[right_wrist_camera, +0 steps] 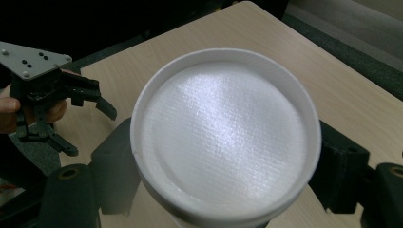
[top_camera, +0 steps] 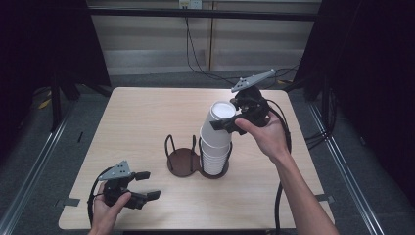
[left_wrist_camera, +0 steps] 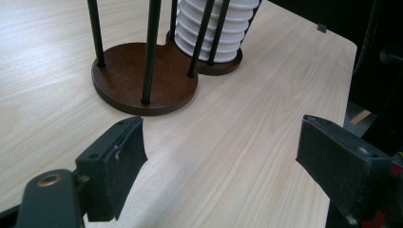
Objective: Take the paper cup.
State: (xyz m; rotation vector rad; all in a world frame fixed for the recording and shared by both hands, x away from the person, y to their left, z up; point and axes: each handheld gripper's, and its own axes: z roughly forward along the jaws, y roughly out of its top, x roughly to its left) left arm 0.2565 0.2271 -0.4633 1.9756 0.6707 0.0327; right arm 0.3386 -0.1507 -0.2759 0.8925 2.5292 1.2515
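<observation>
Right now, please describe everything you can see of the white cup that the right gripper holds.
The white cup looks like foam, with a faint woven texture on its round, rimmed bottom, which faces up. It is upside down and tilted, on top of the stack of cups in the dark holder. The right gripper clamps its wall from both sides, near the bottom.

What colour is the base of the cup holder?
Dark brown wood base, with black rods; it shows best in the left gripper view.

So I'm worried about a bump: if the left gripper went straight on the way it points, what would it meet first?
Probably the brown base of the cup holder; the left gripper has only bare table before it.
</observation>
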